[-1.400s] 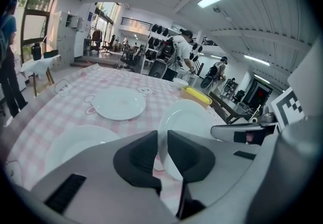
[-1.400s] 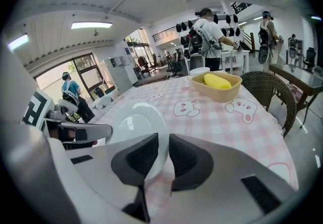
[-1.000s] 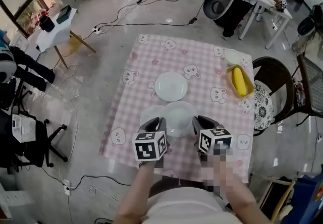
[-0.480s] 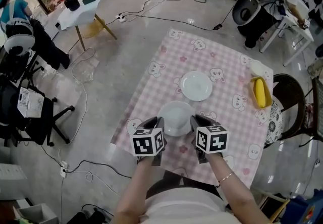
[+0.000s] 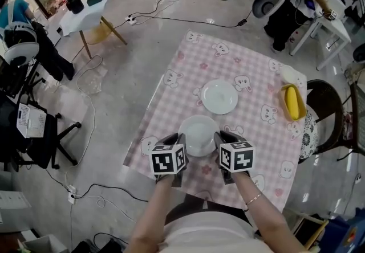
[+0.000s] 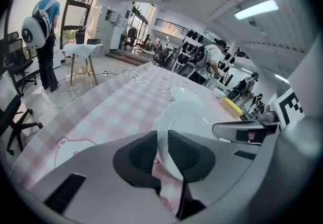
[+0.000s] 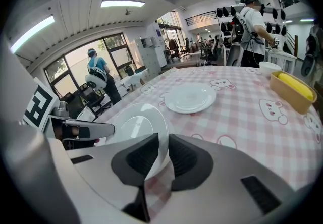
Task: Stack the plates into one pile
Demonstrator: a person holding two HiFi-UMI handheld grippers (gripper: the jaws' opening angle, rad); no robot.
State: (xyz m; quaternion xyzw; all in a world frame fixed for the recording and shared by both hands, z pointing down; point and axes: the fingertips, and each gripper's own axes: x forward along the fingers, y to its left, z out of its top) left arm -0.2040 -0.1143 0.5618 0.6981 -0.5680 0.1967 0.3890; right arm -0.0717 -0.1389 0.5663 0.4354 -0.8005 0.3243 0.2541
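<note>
Change noted: a second ago a second plate's rim peeked out to the left of the one you carry. Now the head view shows a single round outline there. The near plate [image 5: 198, 132] has come across and down between your hands. Judged: it now lies over the plate that showed beside it, though no view shows the lower one clearly enough to confirm.

Left claw [image 6: 162, 143]: clenched on the near plate's left rim, white edge pinched between the dark pads.
Right claw [image 7: 163, 148]: rim of the same plate between its pads, jaws just starting to open. The pads look to be in contact yet.

Far plate [image 5: 219, 96]: flat on the checked tabletop [image 5: 251, 84], just beyond the near plate and apart from it, untouched.

Meaning for the task: the first stacking looks to be at the set-down point. If so, you let go on both sides and back the claws out level, so the top plate does not slide. The far plate is yet to join the pile.
</note>
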